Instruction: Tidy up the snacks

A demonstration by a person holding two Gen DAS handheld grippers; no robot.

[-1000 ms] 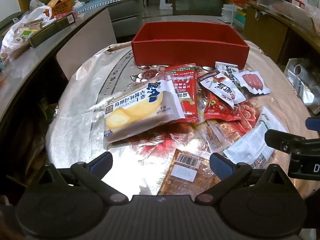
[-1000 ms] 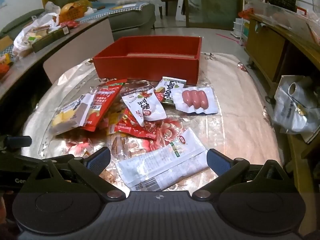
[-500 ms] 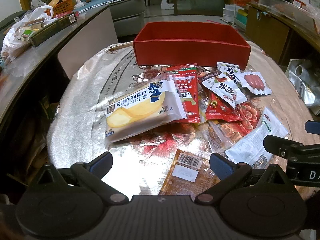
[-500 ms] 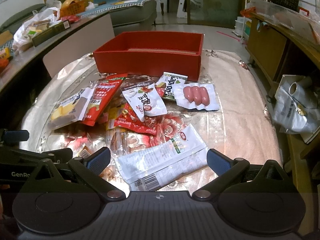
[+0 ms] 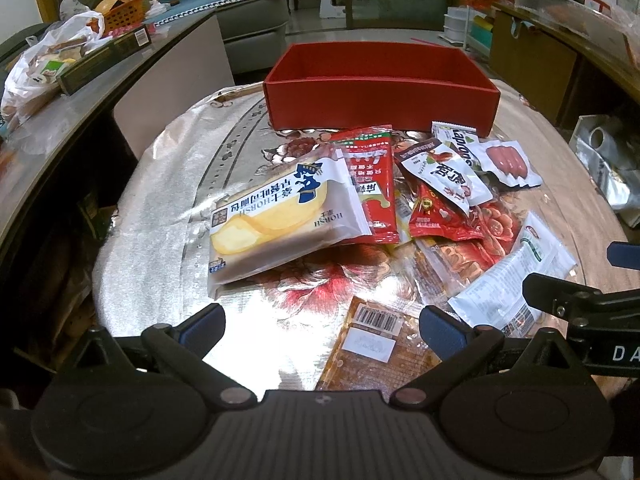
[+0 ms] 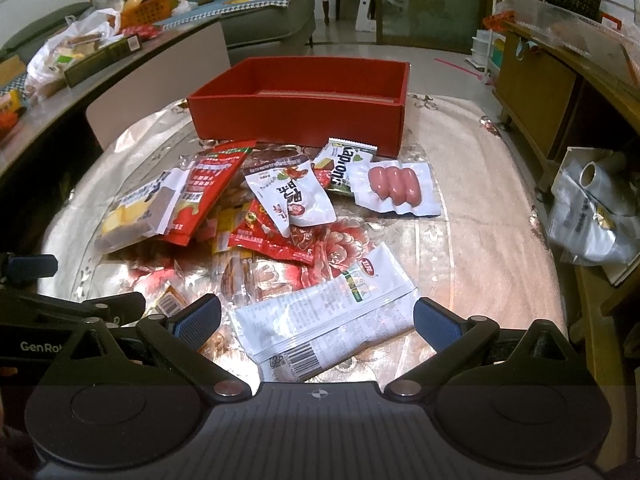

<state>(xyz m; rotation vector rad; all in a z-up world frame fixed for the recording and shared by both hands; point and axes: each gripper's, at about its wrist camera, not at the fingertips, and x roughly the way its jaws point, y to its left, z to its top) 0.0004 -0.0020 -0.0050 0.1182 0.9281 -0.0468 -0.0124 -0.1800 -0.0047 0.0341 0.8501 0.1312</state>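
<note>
both grippers gaping, nothing held; white pack (image 6: 326,308) lies dead ahead of the right gripper (image 6: 317,318), long axis 8-to-2; left gripper (image 5: 322,324) farther off; red box (image 6: 304,114) empty at 12

The orange packet (image 5: 374,354) with the barcode is cut off below by the left gripper's body, and in the right view only its corner (image 6: 170,300) shows. Small packets under the red pouch (image 6: 280,240) are mostly covered. Print on the white wrapper (image 6: 324,312) is too small to read
</note>
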